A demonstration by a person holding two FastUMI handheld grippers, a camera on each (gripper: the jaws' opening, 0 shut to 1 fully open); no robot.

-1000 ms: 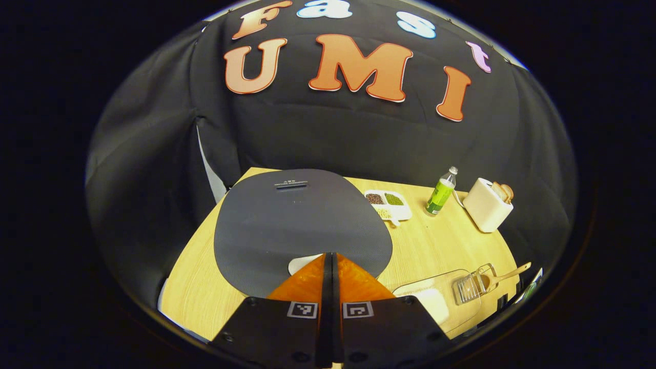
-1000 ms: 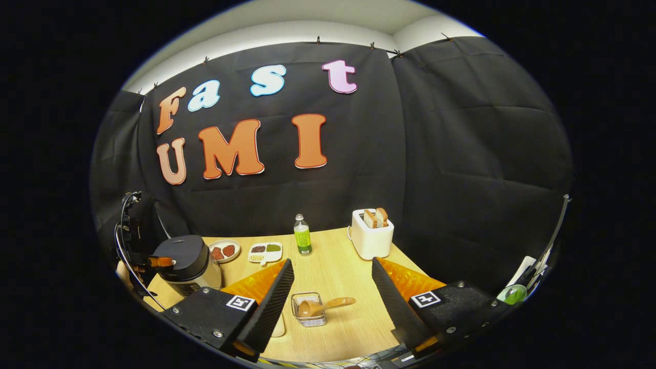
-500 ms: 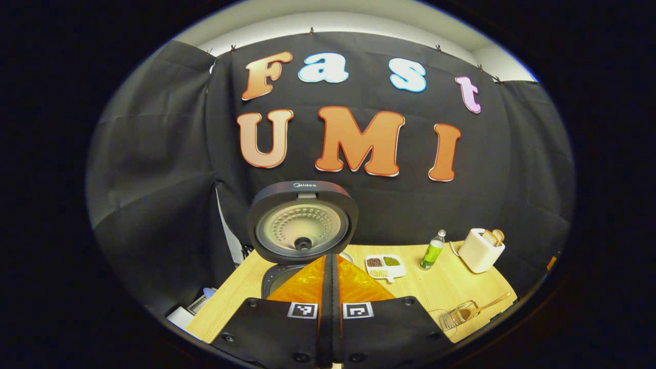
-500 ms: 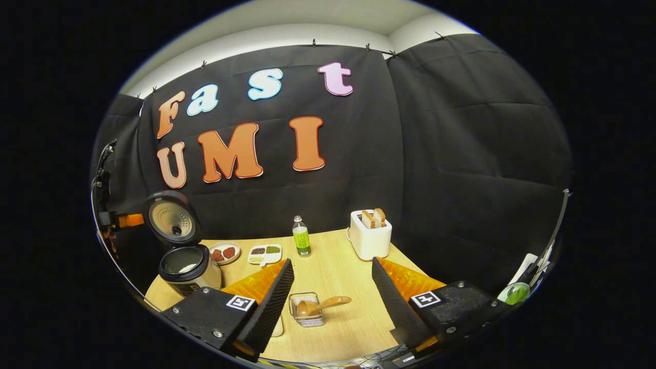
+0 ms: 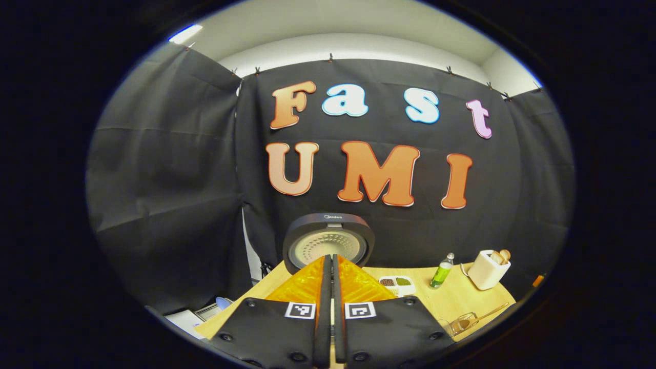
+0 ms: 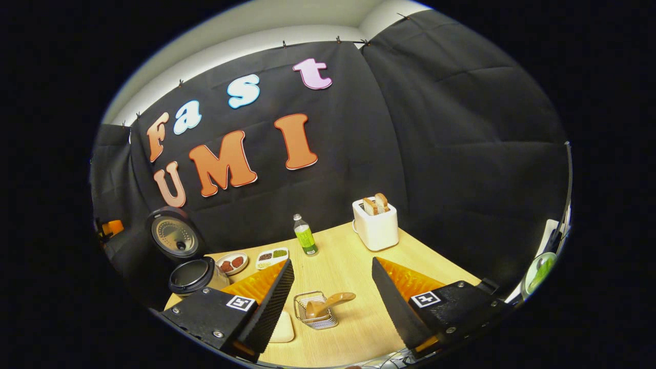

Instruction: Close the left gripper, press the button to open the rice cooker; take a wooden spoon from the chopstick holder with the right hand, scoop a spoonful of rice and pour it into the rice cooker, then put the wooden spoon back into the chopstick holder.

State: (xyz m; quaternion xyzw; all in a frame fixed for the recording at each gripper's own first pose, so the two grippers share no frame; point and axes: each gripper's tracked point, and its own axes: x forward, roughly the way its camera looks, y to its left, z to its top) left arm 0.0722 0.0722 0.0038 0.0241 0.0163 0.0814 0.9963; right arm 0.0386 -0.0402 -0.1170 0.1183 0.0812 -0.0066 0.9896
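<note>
Rice cooker (image 5: pixel 328 241) lid stood open, brand print too small to read; my left gripper (image 5: pixel 328 266) clenched empty, right gripper (image 6: pixel 332 279) spread wide.

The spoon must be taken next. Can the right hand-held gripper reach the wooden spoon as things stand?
Probably yes. The right hand-held gripper is open, and the wooden spoon lies in its wire holder straight ahead between the fingers, with bare table around it.

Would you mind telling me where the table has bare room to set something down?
Bare wood lies between the chopstick holder, the green bottle and the toaster. It is crowded near the open rice cooker, where the red-food plate and divided dish sit close together.
</note>
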